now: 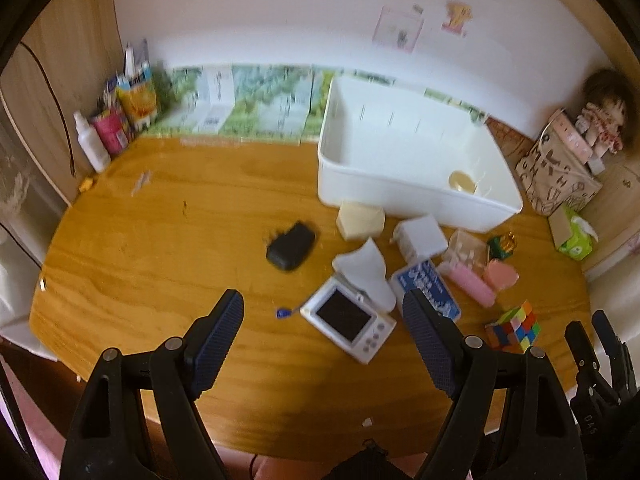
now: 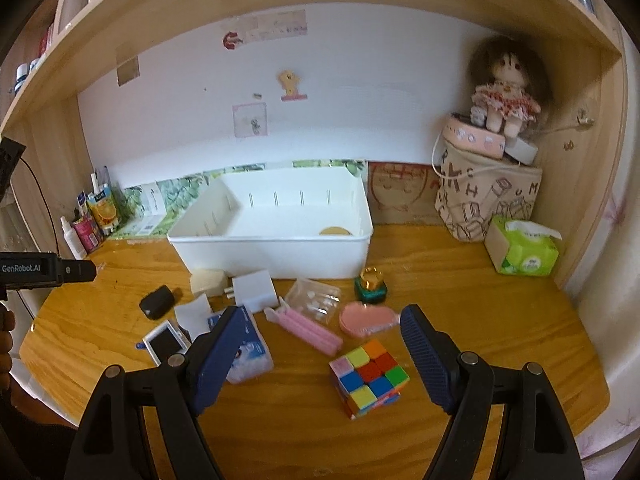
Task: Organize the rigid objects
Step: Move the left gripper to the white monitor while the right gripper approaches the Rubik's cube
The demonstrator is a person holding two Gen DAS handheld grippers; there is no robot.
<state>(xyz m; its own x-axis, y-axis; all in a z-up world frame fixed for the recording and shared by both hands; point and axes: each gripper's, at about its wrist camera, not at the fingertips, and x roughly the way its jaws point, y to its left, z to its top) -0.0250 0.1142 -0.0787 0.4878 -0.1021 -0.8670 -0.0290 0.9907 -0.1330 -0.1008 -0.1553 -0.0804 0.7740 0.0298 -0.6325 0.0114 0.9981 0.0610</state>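
Both tongs hang spread and empty above the tabletop [image 2: 460, 300]. Left tongs [image 1: 323, 326] sit over a small white screen device [image 1: 347, 321], black adapter [image 1: 291, 246] beyond. Right tongs [image 2: 320, 332] bracket a colour cube [image 2: 369, 376], with the white bin [image 2: 272, 256] behind holding one round tan item [image 2: 335, 231].

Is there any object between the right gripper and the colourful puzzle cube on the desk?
Nothing visible does. The right gripper is open, and the puzzle cube lies on bare desk right in front of its fingers. The pink case and pink clip lie beyond the cube, not in the path.
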